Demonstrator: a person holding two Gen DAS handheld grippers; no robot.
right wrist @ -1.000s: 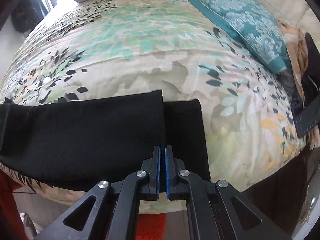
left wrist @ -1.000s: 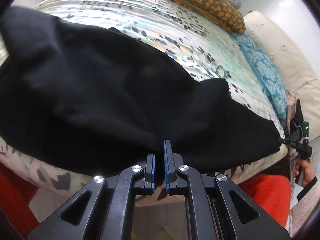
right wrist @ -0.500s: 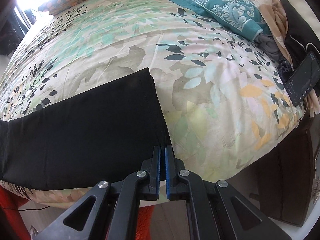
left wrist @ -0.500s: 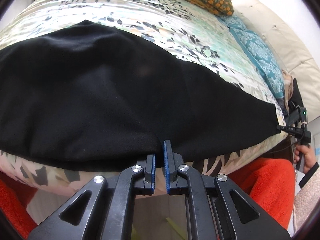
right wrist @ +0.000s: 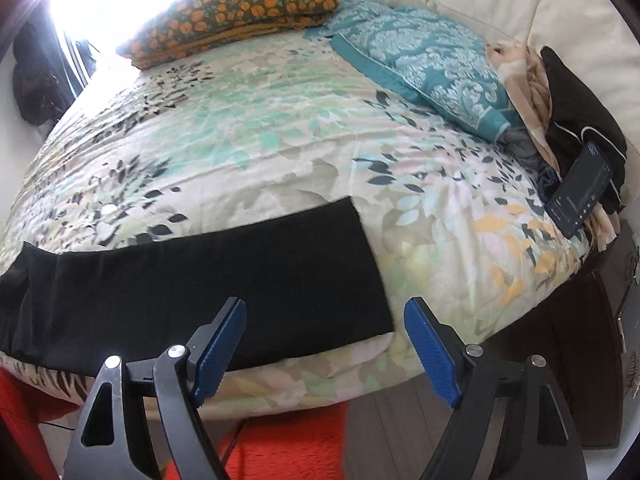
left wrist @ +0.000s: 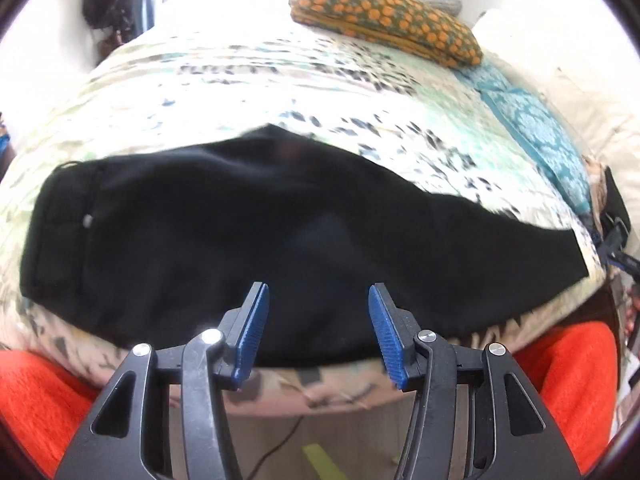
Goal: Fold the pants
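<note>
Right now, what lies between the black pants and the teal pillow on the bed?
In the right wrist view, only bare floral bedspread lies between the black pants and the teal pillow.

Both wrist views steeply downward, sharing pants [left wrist: 280, 240], bed [right wrist: 280, 120]

Black pants on a leaf-print bed

The pants [left wrist: 248, 232] are plain black; the bedspread [right wrist: 248, 120] is cream with mint, grey, black and pale orange leaves. 1 pillow [right wrist: 240, 8] is dark green with orange dots and a mustard edge, another [right wrist: 424, 64] teal with white damask. The rug [left wrist: 572, 380] is bright orange-red. The black tools carry blue pads [left wrist: 252, 332].
</note>
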